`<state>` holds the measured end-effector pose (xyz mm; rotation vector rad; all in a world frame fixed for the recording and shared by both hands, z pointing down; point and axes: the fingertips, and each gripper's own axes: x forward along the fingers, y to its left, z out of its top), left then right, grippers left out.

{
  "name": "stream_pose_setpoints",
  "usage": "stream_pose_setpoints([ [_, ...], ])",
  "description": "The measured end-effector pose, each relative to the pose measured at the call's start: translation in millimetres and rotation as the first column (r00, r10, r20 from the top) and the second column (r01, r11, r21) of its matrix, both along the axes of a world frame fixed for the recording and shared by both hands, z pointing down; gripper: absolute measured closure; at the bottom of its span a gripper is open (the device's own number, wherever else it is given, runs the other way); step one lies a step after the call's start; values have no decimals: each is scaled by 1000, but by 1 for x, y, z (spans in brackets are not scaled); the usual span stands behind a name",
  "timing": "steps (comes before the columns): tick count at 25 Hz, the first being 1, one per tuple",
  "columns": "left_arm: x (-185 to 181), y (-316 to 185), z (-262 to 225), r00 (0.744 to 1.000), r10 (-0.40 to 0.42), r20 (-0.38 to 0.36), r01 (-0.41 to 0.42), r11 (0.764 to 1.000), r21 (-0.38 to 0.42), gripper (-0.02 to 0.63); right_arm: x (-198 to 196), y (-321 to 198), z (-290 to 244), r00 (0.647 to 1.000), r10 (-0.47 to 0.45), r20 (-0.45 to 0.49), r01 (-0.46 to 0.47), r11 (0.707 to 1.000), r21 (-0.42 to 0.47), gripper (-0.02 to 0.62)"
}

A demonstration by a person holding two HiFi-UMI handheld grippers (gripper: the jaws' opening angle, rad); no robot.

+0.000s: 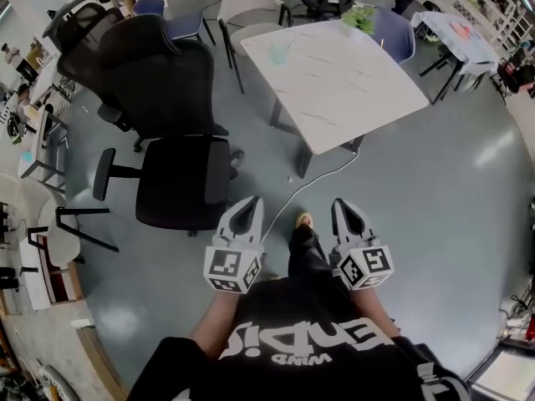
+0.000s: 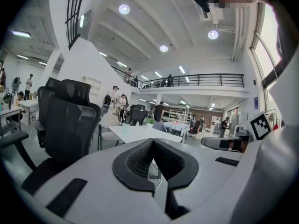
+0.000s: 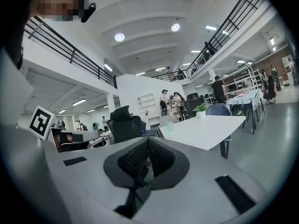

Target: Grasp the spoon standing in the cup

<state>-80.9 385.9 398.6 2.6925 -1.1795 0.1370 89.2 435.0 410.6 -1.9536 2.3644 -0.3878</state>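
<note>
Floor (image 1: 435, 190), grey and glossy, filled most of the head view. On it stood a white table (image 1: 351, 86), ahead of the person and well apart from both claws. Left of the table sat a black office chair (image 1: 180, 182), with a second, high-backed one (image 1: 142, 65) behind it. At the bottom of the view the person's black printed shirt (image 1: 301, 341) spread wide.

The left gripper (image 1: 249, 211) and the right gripper (image 1: 347, 213) were held side by side just in front of the shirt, above bare floor, both pointing toward the table. In the left gripper view, the left gripper's (image 2: 153, 143) jaws were closed together, with nothing between them. In the right gripper view, the right gripper's (image 3: 147, 141) jaws also met tip to tip, empty.

A potted plant (image 1: 359, 17) stood at the table's far end. The cup (image 1: 280, 53), pale green and translucent, stood near the table's far left edge; it also showed small in the right gripper view (image 3: 170, 124), beyond the closed jaws. The spoon was too small to make out in any view.
</note>
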Motion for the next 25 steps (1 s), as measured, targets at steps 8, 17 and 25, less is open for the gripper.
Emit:
stream_pose_setpoints([
  [8, 37, -74, -13, 1000, -22, 9, 22, 1000, -11, 592, 34, -81, -15, 999, -36, 6, 36, 999, -1, 583],
  [17, 87, -163, -36, 997, -77, 16, 77, 997, -1, 593, 83, -179, -36, 996, -86, 11, 86, 996, 3, 583],
  [25, 134, -245, -41, 989, -150, 2, 150, 988, 27, 592, 135, -267, -42, 988, -154, -6, 154, 988, 27, 583],
])
